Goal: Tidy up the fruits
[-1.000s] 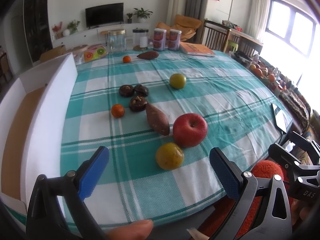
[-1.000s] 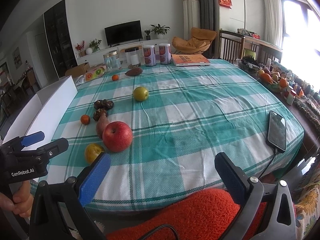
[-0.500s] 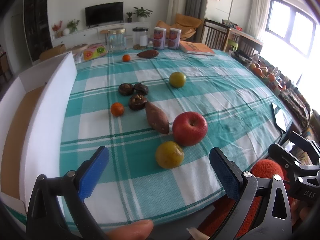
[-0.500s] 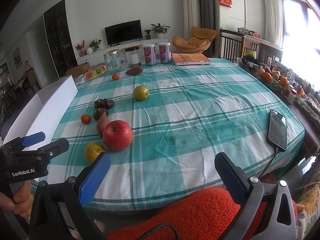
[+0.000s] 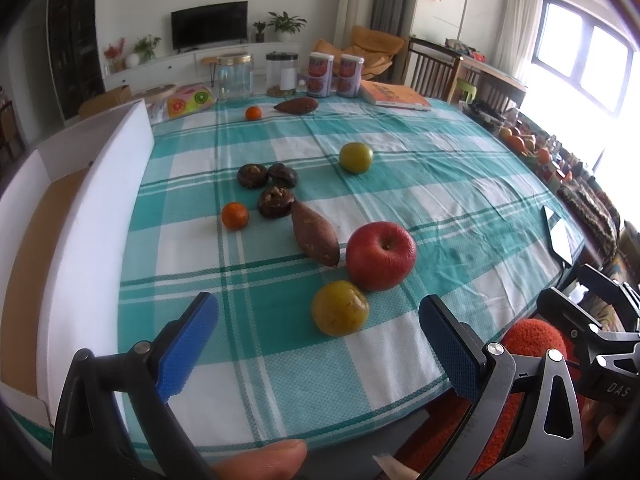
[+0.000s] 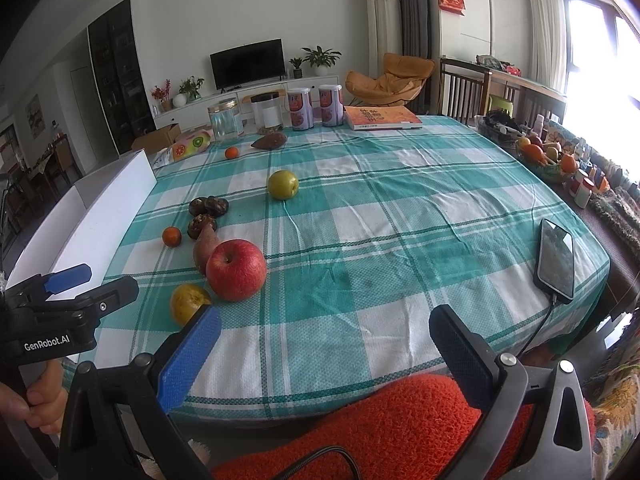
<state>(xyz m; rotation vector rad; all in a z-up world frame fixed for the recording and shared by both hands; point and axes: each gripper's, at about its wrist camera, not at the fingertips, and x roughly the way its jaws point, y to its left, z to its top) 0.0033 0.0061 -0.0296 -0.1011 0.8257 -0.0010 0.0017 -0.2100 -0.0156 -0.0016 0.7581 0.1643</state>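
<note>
Almost nothing had changed over the last second: fruit positions stayed the same and both cameras only crept slightly nearer the surface (image 5: 280, 360), so I judged the sorting not yet started and this an approach. In the left wrist view, going left to right: the white box (image 5: 100, 208) with a cardboard-brown floor sat along the left edge, empty as far as visible; then a small orange (image 5: 235, 215), three dark mushrooms (image 5: 275, 201), a sweet potato (image 5: 315, 235), a yellow-green fruit (image 5: 340, 307) nearest the left tongs (image 5: 318, 342), and a red apple (image 5: 380, 255) touching or just beside both the fruit and the potato. Farther back lay a second green fruit (image 5: 356, 157), another small orange (image 5: 253, 113) and a second sweet potato (image 5: 297, 105). The left tongs were spread wide, holding nothing, lined up roughly on the yellow-green fruit, likely first pick. The right tongs (image 6: 324, 356) were also wide apart and empty, back at the near edge. Only the left view showed the box interior. Only the right view showed the whole phone (image 6: 555, 260) with its cable at the right edge, the bowl of fruit (image 6: 540, 156) off the surface, and the left tongs from the side over the box wall.
</note>
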